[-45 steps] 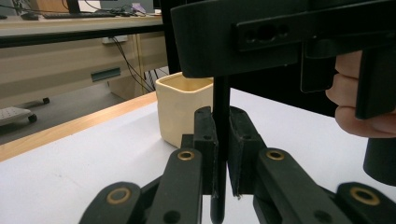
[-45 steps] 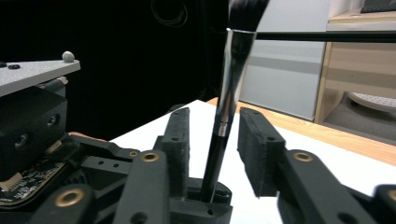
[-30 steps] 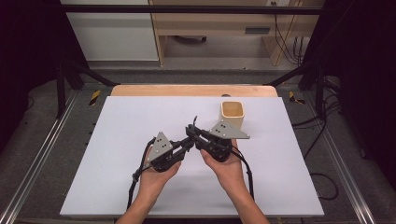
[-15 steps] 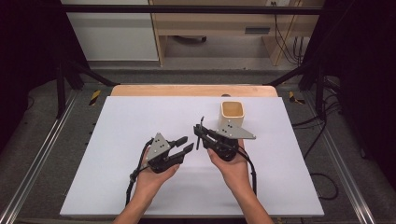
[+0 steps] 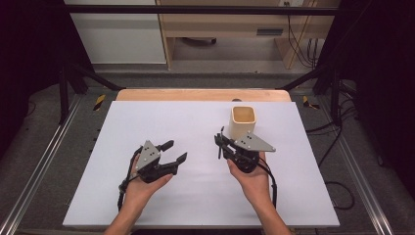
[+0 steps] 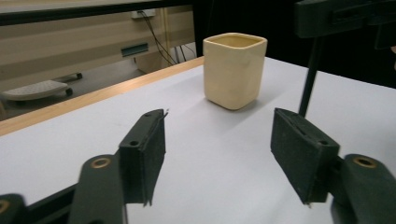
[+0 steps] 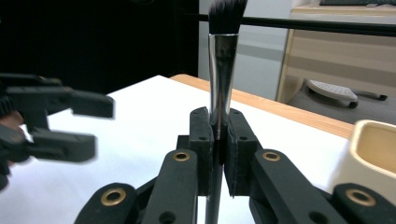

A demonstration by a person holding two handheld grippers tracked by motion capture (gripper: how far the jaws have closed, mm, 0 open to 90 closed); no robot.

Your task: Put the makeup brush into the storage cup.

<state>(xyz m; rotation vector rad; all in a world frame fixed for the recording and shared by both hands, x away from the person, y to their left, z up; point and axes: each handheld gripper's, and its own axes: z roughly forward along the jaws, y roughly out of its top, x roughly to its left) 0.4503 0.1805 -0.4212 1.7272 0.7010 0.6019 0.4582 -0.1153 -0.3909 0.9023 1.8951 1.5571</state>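
My right gripper [image 5: 220, 145] is shut on a thin makeup brush [image 5: 221, 141], which stands upright between the pads. In the right gripper view the brush [image 7: 221, 70] rises from the closed jaws of that gripper [image 7: 218, 135], silver ferrule and dark bristles on top. A cream, square-sided cup [image 5: 243, 121] stands just behind the right hand. My left gripper [image 5: 178, 150] is left of centre on the white table; its jaws have just been opening and nothing is between them. In the left gripper view the open gripper [image 6: 224, 140] faces the cup [image 6: 233, 70], and the brush handle [image 6: 309, 79] stands to the right.
The white tabletop [image 5: 195, 196] has a wooden strip [image 5: 195, 94] along its far edge. Metal rails run down both sides of the table. Beyond the table is a floor with cables and pale furniture.
The left gripper has let go of the brush, opened and drawn away to the left. The right gripper has carried the brush a little to the right, closer to the cup.
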